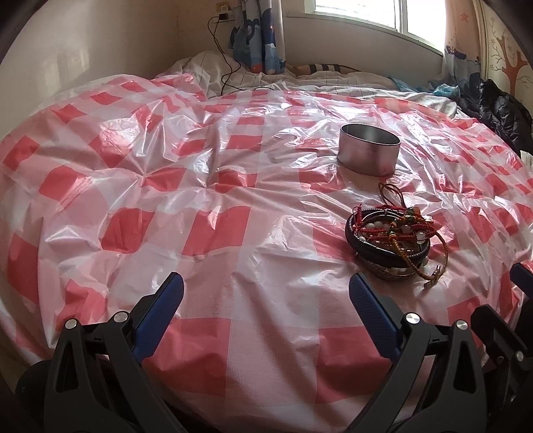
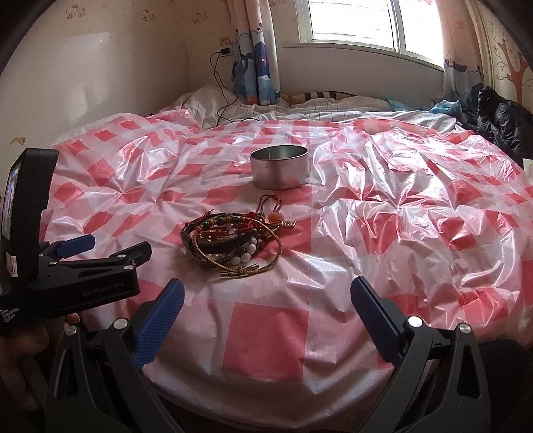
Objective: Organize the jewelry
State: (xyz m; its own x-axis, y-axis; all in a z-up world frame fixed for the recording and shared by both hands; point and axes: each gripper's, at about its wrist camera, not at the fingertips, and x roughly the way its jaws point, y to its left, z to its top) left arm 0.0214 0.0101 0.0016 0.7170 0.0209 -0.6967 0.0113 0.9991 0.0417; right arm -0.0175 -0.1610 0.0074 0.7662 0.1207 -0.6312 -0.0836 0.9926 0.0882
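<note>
Jewelry, a tangled heap of bracelets and cords, lies on the red-and-white checked plastic sheet that covers the bed, just ahead of both grippers and held by neither. Right gripper is held low over the near edge of the sheet, its two blue-padded fingers spread wide with nothing between them, pointing forward across the bed; the heap sits a little left of its centre line. Left gripper is likewise level and low, fingers splayed apart and empty, with the heap ahead and to its right, near the right fingertip but not touching it. In the right wrist view the left gripper shows from the side at the left edge, its black body and upright screen block held by a hand at the bottom left corner. The heap holds dark leather bands, red knotted strings, white beads and a gold braided cord with metal clasps on its near side. Beyond it, apart from the heap, stands an open round metal tin, upright; how much it holds cannot be told. Farther back are rumpled white bedding, a black cable running to a wall socket, cartoon curtains, a bright window, and a dark jacket at the right.
</note>
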